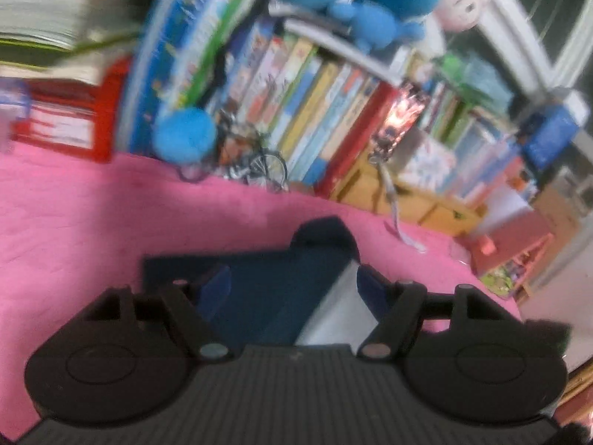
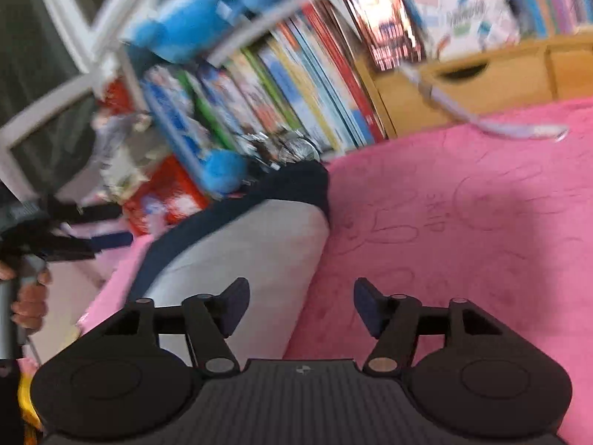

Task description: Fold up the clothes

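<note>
A: Where's the garment?
B: A folded navy-and-grey garment (image 2: pixel 244 244) lies flat on the fuzzy pink blanket (image 2: pixel 463 222), soft-edged, near the row of glossy books (image 1: pixel 315 111).
A: And the claws?
B: The left claw (image 1: pixel 292 289) is spread above the cloth, holding nothing; the right claw (image 2: pixel 301 306) is spread too, over the garment's grey edge. Both frames are blurred
</note>
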Demonstrator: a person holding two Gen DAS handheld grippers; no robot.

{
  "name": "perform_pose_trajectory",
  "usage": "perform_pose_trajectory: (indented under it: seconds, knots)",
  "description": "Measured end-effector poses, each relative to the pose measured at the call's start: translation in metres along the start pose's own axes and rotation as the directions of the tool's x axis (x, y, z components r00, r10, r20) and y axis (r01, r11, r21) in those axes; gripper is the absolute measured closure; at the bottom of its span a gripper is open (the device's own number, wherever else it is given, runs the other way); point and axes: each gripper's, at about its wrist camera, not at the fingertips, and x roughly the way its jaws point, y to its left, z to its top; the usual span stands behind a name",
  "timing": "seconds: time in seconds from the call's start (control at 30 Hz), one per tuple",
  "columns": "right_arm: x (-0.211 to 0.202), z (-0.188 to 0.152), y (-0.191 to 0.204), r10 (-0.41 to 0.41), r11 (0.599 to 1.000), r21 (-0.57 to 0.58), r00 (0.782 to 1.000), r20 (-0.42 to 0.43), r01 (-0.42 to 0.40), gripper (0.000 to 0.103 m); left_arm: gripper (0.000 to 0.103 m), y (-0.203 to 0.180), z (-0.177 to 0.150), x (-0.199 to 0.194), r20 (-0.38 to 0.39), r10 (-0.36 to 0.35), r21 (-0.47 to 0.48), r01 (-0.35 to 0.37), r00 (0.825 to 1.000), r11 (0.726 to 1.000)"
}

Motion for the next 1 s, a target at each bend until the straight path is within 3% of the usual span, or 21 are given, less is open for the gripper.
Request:
perform_pose_trajectory:
  seconds: [0.1,0.23,0.3,0.33,0.4,0.63,0.8,0.93,1.0]
  knots:
    - [0.030,0.003,-0.006,0.055,0.997,0.048,0.999,0.000,-0.055,0.031,0.029,-0.002,0.016,0.046,-0.101,-0.025,-0.038,0.022,0.995,0.999]
    - [0.038,-0.003,0.001,0.106,0.994,-0.029,0.994,0.029,-0.105,0.031,0.028,-0.001,0.028,0.101,-0.245,-0.024,-0.105,-0.002,0.969,0.994]
    - [0.040,-0.010,0.008,0.125,0.989,-0.084,0.992,0.024,-0.123,0.029,0.032,-0.002,0.032,0.109,-0.247,-0.056,-0.124,0.026,0.967,0.992]
    - [0.042,-0.011,0.011,0.128,0.988,-0.087,0.992,0.017,-0.126,0.029,0.049,-0.003,0.034,0.112,-0.245,-0.073,-0.132,0.042,0.967,0.990]
    - [0.042,-0.010,0.013,0.131,0.987,-0.091,0.991,0.010,-0.129,0.029,0.069,-0.005,0.039,0.119,-0.242,-0.108,-0.148,0.073,0.964,0.986]
    - [0.041,-0.007,0.022,0.125,0.982,-0.147,0.992,0.002,-0.123,0.029,0.072,-0.013,0.054,0.142,-0.224,-0.228,-0.203,0.183,0.948,0.962]
    - [0.040,-0.005,0.023,0.119,0.980,-0.158,0.993,-0.004,-0.118,0.027,0.068,-0.008,0.061,0.136,-0.163,-0.330,-0.278,0.278,0.930,0.920]
    - [0.040,-0.003,0.021,0.122,0.981,-0.149,0.992,-0.012,-0.122,0.026,0.036,-0.016,0.060,0.113,-0.219,-0.232,-0.133,0.206,0.948,0.969]
    - [0.040,-0.003,0.021,0.121,0.981,-0.150,0.993,-0.013,-0.122,0.026,0.033,-0.016,0.052,0.107,-0.249,-0.155,-0.067,0.143,0.956,0.987]
